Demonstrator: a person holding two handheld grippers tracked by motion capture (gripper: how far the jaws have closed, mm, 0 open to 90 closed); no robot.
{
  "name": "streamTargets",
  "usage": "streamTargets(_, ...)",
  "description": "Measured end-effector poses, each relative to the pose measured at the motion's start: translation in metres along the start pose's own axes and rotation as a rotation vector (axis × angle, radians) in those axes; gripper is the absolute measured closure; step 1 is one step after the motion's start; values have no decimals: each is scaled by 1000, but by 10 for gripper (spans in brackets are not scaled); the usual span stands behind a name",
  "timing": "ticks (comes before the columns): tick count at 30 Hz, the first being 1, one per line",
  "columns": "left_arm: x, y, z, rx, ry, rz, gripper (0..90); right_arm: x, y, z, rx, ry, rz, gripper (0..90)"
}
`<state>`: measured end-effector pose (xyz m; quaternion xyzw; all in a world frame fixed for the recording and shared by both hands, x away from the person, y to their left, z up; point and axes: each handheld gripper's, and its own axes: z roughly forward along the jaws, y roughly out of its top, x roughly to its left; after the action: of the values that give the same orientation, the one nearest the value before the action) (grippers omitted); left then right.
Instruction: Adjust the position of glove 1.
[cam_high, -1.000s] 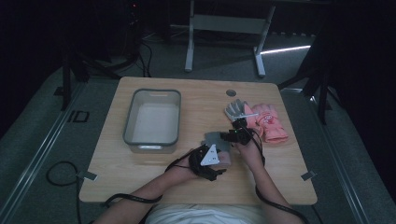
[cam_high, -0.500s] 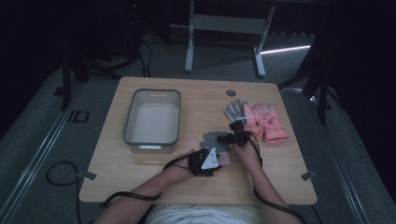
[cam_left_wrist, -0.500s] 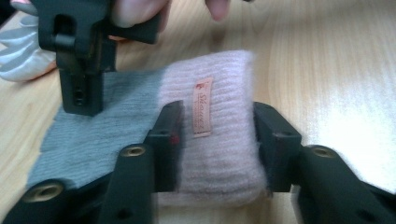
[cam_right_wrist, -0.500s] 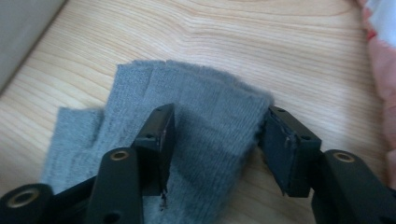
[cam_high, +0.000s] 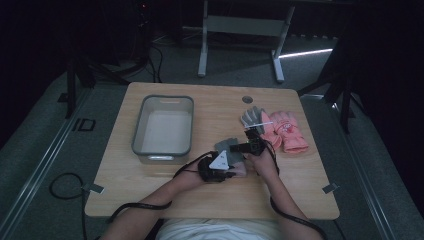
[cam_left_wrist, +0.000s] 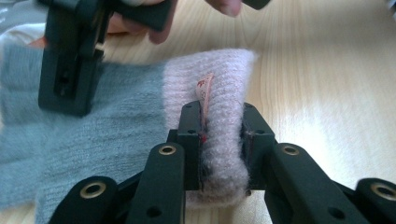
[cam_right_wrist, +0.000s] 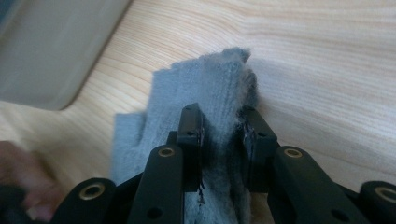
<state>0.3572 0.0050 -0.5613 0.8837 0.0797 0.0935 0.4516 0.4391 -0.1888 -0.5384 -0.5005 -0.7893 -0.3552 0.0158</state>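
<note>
A grey knitted glove with a pale pink cuff (cam_left_wrist: 140, 116) lies flat on the wooden bench (cam_high: 165, 195). The left gripper (cam_left_wrist: 223, 140) has its jaws clenched on the cuff's folded edge. The right gripper (cam_right_wrist: 223, 140) pinches the grey finger end between its jaws.

Grey knit glove (cam_left_wrist: 93, 126) with pale pink cuff (cam_left_wrist: 219, 116) lies flat on the table.

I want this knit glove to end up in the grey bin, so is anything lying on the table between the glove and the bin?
Nothing visible does. The knit glove is pinched by the left gripper at its pink cuff and the right gripper at its grey part. Bare tabletop separates it from the grey bin.
</note>
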Motion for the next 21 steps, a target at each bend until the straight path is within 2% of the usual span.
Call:
streamTargets(2,3,-1,-2,-8,-7,-13,743,1,2,-4,-1,4,-13,733)
streamTargets(6,1,4,-5,25,8,17,747,3,5,-11,-13,14,-22,736)
streamTargets(8,-1,6,-6,29,12,17,748,4,5,-13,-14,21,-25,737)
streamTargets(11,-5,15,-14,38,33,52,748,10,8,-20,-25,20,-47,739)
streamTargets(15,-3,26,-26,39,34,54,749,15,12,-29,-49,24,-50,740)
streamTargets(21,-1,41,-42,55,38,84,749,26,20,-43,-80,31,-76,740)
